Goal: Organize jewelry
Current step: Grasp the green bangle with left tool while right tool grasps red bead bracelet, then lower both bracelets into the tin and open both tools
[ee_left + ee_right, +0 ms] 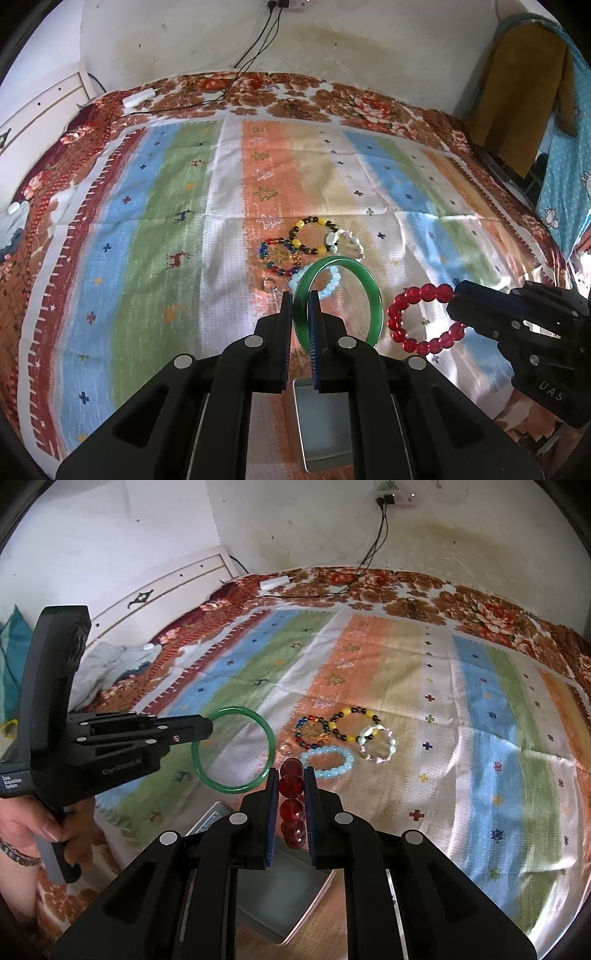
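left wrist view: left tool (301, 301) pinches the bangle (373, 291) by a thin edge, right tool (291, 777) clamps red beads (406, 317), both above the tin (325, 424) on the bed. the smooth bangle could slip out or knock the beads.

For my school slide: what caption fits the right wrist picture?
Right gripper holding red bead bracelet; left gripper holding green bangle.

Bangle (373, 295): we see solid green.
Held beads (413, 317): ours are red.
Cloth (166, 221): blue, green, white, orange stripes with small crosses, deer, trees.
Blanket (354, 103): brown-red floral.
Grippers (301, 306): black.
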The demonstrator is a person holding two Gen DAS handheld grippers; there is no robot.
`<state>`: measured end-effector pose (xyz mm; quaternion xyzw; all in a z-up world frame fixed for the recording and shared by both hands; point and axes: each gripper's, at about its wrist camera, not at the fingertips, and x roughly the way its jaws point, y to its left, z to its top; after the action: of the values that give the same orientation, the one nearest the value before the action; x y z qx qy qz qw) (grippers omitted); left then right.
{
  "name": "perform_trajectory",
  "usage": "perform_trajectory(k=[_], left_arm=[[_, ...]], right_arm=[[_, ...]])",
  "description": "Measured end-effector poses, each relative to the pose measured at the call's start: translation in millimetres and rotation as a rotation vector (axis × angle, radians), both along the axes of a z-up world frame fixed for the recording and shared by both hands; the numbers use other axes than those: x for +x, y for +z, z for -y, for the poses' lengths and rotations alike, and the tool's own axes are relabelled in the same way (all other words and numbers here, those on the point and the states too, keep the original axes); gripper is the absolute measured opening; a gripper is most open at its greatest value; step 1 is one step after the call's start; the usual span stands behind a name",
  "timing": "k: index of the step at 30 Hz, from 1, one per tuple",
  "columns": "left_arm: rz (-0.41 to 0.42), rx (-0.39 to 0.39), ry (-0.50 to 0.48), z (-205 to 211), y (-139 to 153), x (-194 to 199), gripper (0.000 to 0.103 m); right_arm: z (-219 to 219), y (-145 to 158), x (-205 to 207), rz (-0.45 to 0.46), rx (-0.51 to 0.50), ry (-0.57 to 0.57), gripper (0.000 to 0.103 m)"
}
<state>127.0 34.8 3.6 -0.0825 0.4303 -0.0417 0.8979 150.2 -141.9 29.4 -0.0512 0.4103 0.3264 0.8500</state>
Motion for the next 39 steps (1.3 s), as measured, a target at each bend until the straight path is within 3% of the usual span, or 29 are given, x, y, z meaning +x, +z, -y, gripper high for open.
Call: perform_trajectory(k=[15, 29, 31, 32, 39], left_arm=[[-0.007, 0.000, -0.054, 16.4, -10.7, -43.2, 0.008], [-0.065, 0.033, -0.109, 30.4, -25.3, -48.3, 0.012], [-0.076, 0.044, -0.106, 31.2, -27.4, -47.1, 0.014], [-0.077, 0.051, -0.102, 30.4, -27.7, -46.7, 0.023], [-0.071, 0.051, -0.043, 16.5, -26.1, -42.5, 0.042]], right_arm=[[3.7, -10.1, -37.9, -0.041, 0.016, 0.036, 0.014], [6.6, -27.1, -47.4, -0.119, 0.014, 0.045, 0.015], [6.6, -26.9, -47.2, -0.115, 0.005, 0.037, 0.029], [7.1, -26.5, -46.5, -0.111, 0.005, 0.032, 0.041], [12.0, -31.4, -37.7, -0.112, -0.017, -0.001, 0.047]])
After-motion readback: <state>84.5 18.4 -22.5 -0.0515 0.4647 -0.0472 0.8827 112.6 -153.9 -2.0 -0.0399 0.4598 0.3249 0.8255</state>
